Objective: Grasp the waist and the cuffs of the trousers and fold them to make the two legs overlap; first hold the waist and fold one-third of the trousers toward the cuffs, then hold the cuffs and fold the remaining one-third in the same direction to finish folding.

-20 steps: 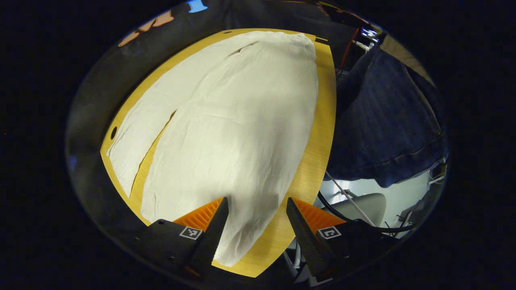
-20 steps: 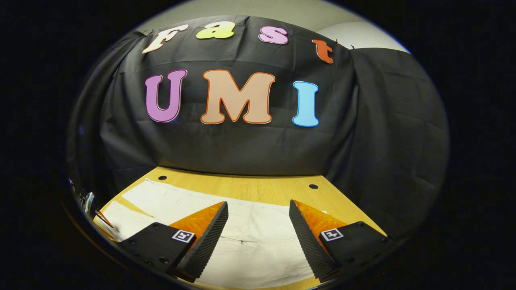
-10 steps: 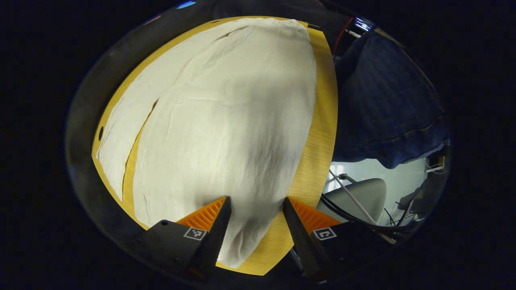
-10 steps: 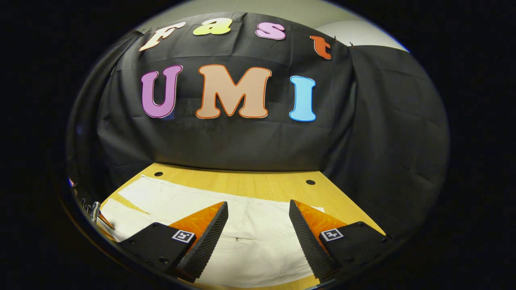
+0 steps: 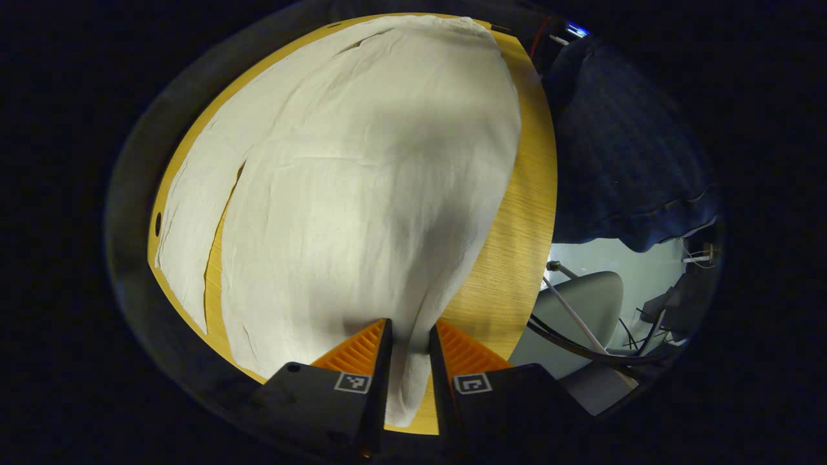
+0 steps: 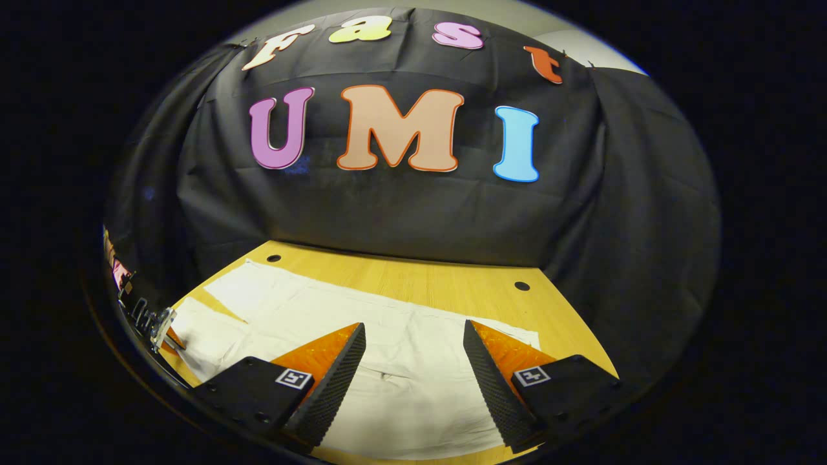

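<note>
White trousers (image 5: 362, 174) lie spread flat along the wooden table (image 5: 526, 213), their two legs side by side with a narrow gap between them. My left gripper (image 5: 409, 345) is shut on the near leg's cuff end, with a ridge of cloth pinched between its fingers. In the right gripper view the trousers (image 6: 400, 361) lie across the table (image 6: 446, 284), and my right gripper (image 6: 413, 352) hovers open just above the cloth with nothing between its fingers.
A person in dark blue clothing (image 5: 620, 155) stands at the table's long edge. A grey chair seat (image 5: 581, 303) and cables (image 5: 581, 349) sit below that edge. The other gripper's body (image 6: 152, 320) shows at the table's left end. Small holes (image 6: 522, 285) mark the tabletop near the black wall.
My left gripper's fingers have closed from wide apart onto the cuff cloth, bunching it into a ridge. The right gripper stays open and has shifted only slightly.
</note>
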